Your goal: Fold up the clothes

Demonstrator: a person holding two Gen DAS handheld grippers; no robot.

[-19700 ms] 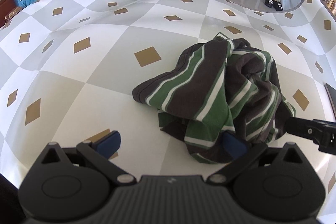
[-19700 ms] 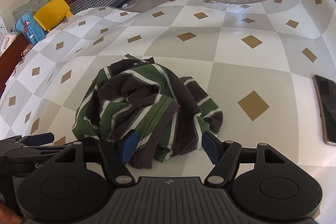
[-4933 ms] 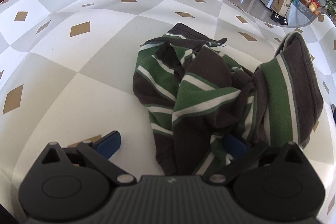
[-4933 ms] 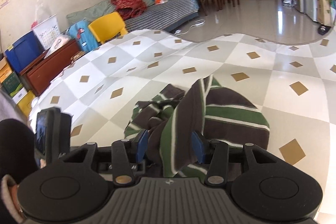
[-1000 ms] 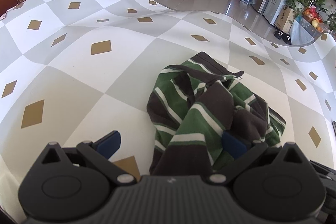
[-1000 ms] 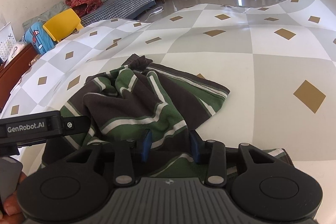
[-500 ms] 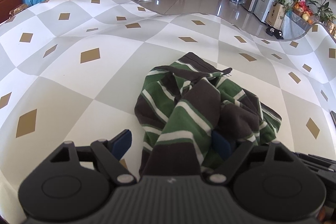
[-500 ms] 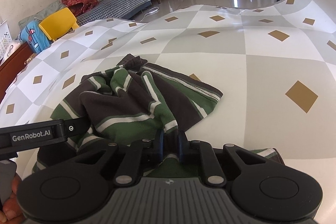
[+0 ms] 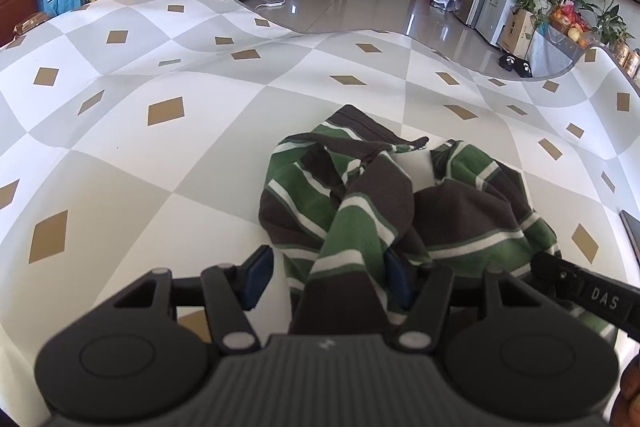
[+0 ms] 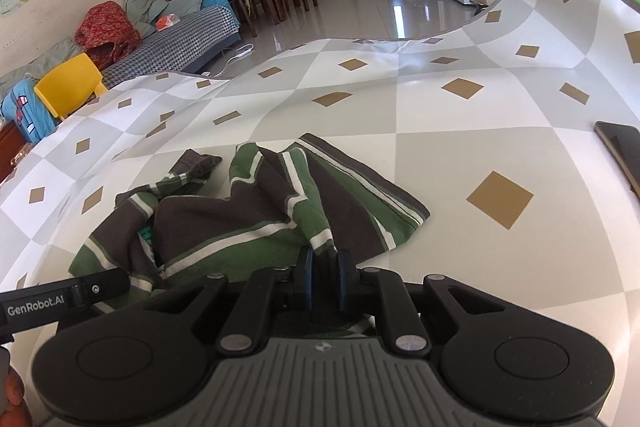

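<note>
You are near the start of the fold, by my reading: the striped garment (image 9: 400,203) lies in a crumpled heap on the checked surface (image 9: 120,131), near its front edge and right under both tools, with no flat panel and no clean crease anywhere. Your right claw (image 10: 324,279) has its blue pads pressed nearly together on a ridge of the cloth at the near edge of the heap — a firm pinch, as far as the right view shows. Your left claw (image 9: 326,277) stands about half open, a band of green-and-brown cloth running up between its pads (image 9: 256,273); the fabric seems to touch the right-hand pad but stands clear of the left-hand one, so nothing is gripped there yet. What is left is nearly everything: secure the second hold, pull the garment out flat, then make the folds. The two views fill each other in. The left one shows the tangle on the heap's left flank and a thin dark edge poking out at the far side, plus the arm of the right tool at the lower right. The right one shows a flat corner of hem lying spread toward the right, and a phone (image 10: 620,147) on the surface well apart from the cloth — the left view catches only a dark sliver there.
</note>
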